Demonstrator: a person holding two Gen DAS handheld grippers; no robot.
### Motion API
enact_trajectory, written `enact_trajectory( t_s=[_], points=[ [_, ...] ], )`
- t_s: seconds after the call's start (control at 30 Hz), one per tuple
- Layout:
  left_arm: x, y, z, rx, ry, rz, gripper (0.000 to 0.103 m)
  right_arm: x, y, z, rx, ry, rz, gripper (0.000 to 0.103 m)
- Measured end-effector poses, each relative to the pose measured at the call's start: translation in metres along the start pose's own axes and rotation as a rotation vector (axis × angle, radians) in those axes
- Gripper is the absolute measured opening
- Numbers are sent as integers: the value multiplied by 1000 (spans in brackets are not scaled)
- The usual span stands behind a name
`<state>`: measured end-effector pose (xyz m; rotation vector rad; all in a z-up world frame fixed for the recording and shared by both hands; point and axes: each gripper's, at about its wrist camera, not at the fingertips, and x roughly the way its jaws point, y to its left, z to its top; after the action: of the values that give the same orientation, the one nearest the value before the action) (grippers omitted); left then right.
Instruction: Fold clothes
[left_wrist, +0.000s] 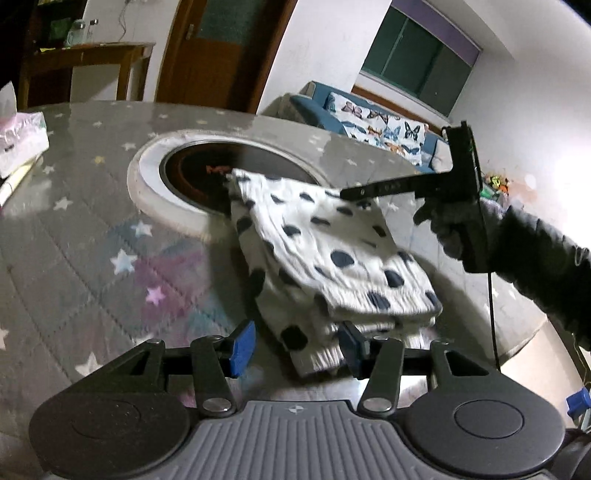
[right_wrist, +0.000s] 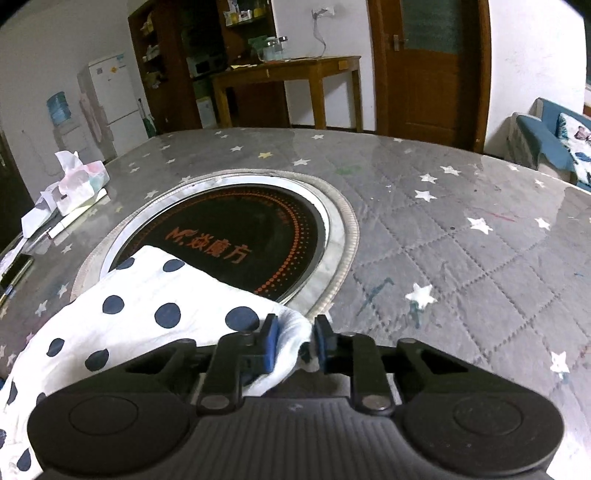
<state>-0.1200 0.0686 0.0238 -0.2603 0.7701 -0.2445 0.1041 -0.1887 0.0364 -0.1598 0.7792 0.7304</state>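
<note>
Folded garment (left_wrist: 332, 254) on table (left_wrist: 92, 236) — overlapping inset cooktop (left_wrist: 199, 177); tissue pack (left_wrist: 22, 140) far left.

We see one garment (left_wrist: 325, 258): white cloth with dark blue dots, folded into a thick multi-layer stack. It sits on the table with its far corner over the edge of the round black cooktop. Top layer looks lifted and tilted, blurred in the left wrist view. In the right wrist view a bunched corner (right_wrist: 291, 332) sits between blue pads.
</note>
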Motion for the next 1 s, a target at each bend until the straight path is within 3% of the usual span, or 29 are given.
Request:
enact_trajectory(
  t_s=[0.13, 0.43, 0.77, 1.0],
  points=[
    [8, 2, 0, -3, -4, -1, 52, -17, -3, -11, 10, -21, -57, 14],
    [43, 3, 25, 9, -16, -38, 31, -67, -26, -52, 94, -48, -232, 13],
    [115, -27, 79, 108, 21, -114, 28, -136, -50, -117, 292, -83, -484, 12],
    [151, -38, 108, 149, 53, -109, 29, -169, -47, -141, 331, -116, -530, 19]
  ],
)
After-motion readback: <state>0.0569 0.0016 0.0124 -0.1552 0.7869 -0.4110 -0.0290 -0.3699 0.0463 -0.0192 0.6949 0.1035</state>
